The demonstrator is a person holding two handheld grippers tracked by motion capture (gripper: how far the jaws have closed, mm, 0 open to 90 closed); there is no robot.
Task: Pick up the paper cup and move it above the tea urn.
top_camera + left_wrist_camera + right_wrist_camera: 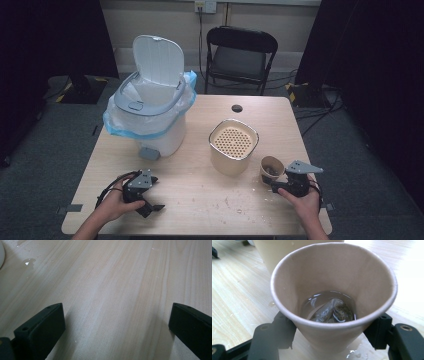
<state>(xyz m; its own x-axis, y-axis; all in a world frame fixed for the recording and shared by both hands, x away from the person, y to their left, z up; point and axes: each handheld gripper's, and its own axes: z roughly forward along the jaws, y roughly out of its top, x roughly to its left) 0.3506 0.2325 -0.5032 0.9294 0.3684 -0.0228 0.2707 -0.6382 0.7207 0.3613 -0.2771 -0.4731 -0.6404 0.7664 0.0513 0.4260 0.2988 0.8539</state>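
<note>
A brown paper cup (pixel 271 169) stands on the wooden table (pixel 200 195) at the front right. In the right gripper view the cup (pixel 334 290) holds a little liquid and a soaked tea bag (pixel 329 311). My right gripper (pixel 276 184) has a jaw against each side of the cup's lower wall, and its midpoint (pixel 332 337) lies on the cup. My left gripper (pixel 151 207) rests at the front left of the table. Its jaws stand wide apart (pixel 116 325) over bare wood with nothing between them.
A white pedal bin (pixel 150 110) with a blue liner and raised lid stands at the back left. A beige container with a perforated insert (pixel 233 145) sits just left of the cup. A black folding chair (pixel 240 55) stands behind the table. Water drops (pixel 28 262) lie on the wood.
</note>
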